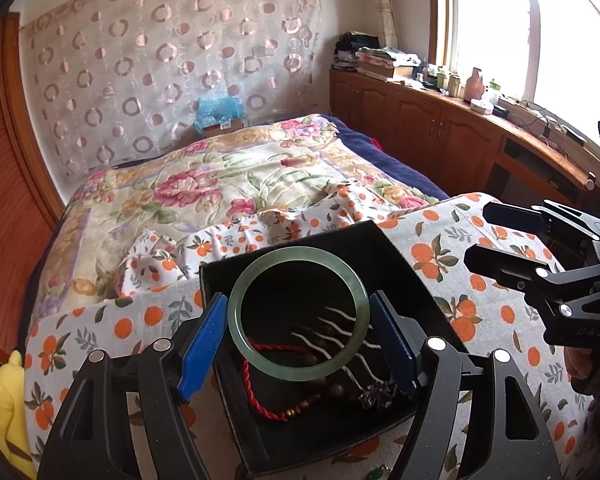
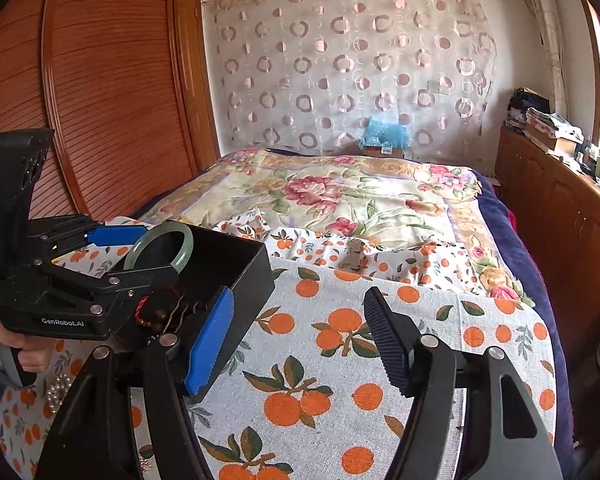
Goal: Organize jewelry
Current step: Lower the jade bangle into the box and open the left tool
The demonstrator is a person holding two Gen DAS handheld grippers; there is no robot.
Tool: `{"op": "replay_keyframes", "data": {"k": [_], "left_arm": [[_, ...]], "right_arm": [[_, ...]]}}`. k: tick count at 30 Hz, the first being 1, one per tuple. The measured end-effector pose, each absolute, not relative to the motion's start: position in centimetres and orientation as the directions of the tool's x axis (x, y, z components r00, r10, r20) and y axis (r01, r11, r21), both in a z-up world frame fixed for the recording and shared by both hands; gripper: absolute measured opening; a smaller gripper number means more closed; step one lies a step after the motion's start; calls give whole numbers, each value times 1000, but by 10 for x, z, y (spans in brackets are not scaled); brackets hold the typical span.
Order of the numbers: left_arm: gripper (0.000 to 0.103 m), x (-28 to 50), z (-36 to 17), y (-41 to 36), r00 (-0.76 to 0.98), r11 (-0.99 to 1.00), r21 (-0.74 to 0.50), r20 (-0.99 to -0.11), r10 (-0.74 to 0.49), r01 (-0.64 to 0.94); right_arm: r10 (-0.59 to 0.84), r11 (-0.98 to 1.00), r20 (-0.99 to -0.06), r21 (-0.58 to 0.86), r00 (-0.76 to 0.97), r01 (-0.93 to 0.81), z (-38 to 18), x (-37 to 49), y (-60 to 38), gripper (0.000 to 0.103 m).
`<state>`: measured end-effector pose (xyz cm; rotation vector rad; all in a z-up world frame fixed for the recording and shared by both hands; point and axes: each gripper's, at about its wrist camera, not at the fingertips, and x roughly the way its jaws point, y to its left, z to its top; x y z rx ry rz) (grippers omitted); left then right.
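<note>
My left gripper (image 1: 298,312) is shut on a pale green jade bangle (image 1: 236,312) and holds it just above an open black box (image 1: 384,240). The bangle (image 2: 182,256) and the left gripper (image 2: 140,250) also show at the left of the right wrist view, over the black box (image 2: 248,276). Inside the box lie a red cord bracelet (image 1: 268,400), dark wooden beads (image 1: 332,392), wavy hairpins (image 1: 332,344) and a dark metal ornament (image 1: 380,394). My right gripper (image 2: 300,340) is open and empty over the orange-print cloth (image 2: 340,360), right of the box; it also shows in the left wrist view (image 1: 480,236).
The orange-print cloth (image 1: 480,308) covers a table in front of a bed with a floral quilt (image 1: 220,184). A pearl piece (image 2: 58,394) lies on the cloth near the left hand. A yellow object (image 1: 0,408) sits at the far left. Wooden cabinets (image 1: 420,120) line the right wall.
</note>
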<state>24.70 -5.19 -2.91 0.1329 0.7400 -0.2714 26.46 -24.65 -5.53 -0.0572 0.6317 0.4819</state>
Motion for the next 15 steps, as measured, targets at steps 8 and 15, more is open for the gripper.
{"op": "replay_keyframes", "data": {"k": [8, 15], "left_arm": [[74, 218, -16, -39, 731, 961, 11, -652, -201, 275], [75, 175, -11, -21, 743, 968, 18, -644, -181, 251]], "right_arm": [[394, 898, -564, 69, 726, -434, -50, 264, -243, 70], [378, 893, -541, 0, 752, -449, -28, 244, -235, 70]]}}
